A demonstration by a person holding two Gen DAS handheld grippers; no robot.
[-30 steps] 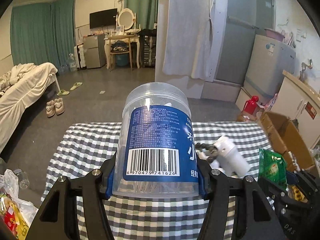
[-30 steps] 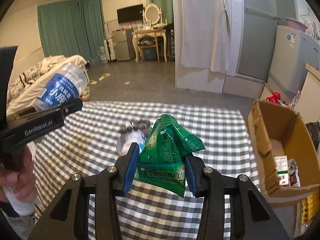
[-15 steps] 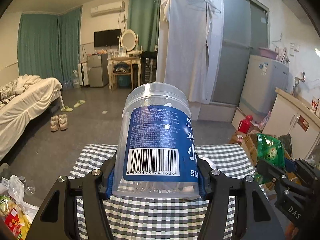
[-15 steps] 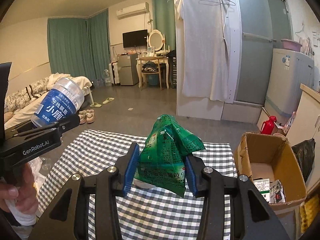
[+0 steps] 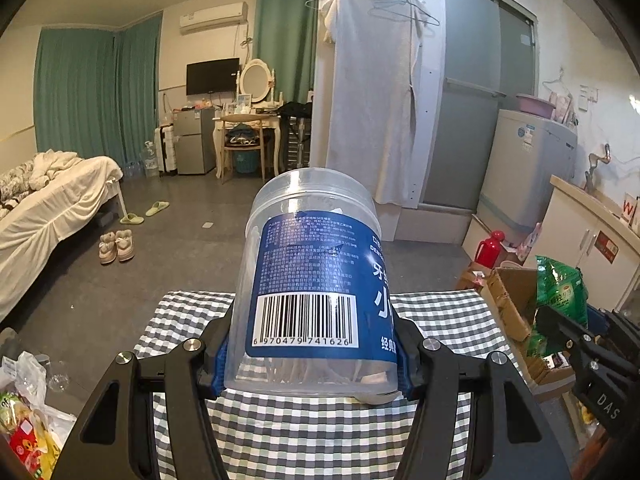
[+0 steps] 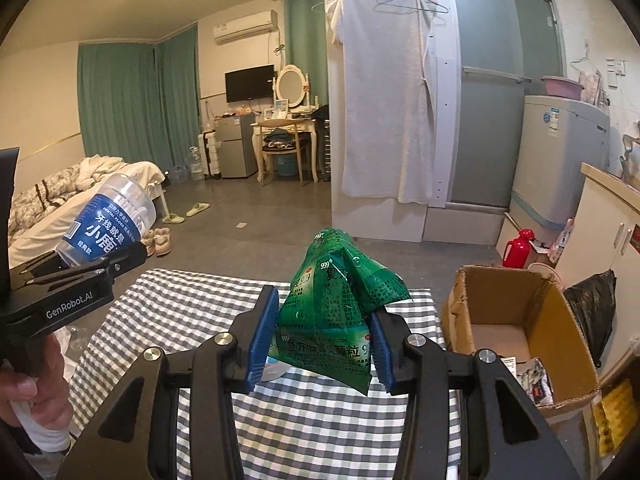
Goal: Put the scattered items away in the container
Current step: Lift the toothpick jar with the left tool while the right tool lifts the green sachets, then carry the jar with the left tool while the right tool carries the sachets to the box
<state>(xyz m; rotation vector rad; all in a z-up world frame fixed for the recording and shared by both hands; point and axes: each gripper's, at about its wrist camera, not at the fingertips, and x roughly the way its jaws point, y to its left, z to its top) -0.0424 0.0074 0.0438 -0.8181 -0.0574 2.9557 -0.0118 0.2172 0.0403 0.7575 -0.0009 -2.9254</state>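
Note:
My left gripper (image 5: 314,354) is shut on a clear plastic jar (image 5: 316,280) with a blue label and a barcode, held tilted above the checked tablecloth (image 5: 304,432). The same jar (image 6: 106,226) shows at the left of the right wrist view, with a hand (image 6: 36,396) on the left gripper's handle. My right gripper (image 6: 320,348) is shut on a crumpled green sachet pack (image 6: 336,308), lifted over the cloth (image 6: 168,304). The open cardboard box (image 6: 520,316) stands at the table's right, with a few small packs at its bottom. From the left wrist, the green pack (image 5: 560,292) hangs near the box (image 5: 508,300).
A white object (image 6: 276,372) lies on the cloth, mostly hidden behind the green pack. A red thermos (image 6: 518,248) and a black bag (image 6: 592,304) sit beyond the box. Snack bags (image 5: 24,424) lie at the table's left. A bed (image 5: 52,204) and shoes (image 5: 116,246) are farther off.
Both grippers have risen with their loads and tipped up, so less of the cloth shows. The white bottle and beads seen on the cloth earlier are now hidden behind the held items.

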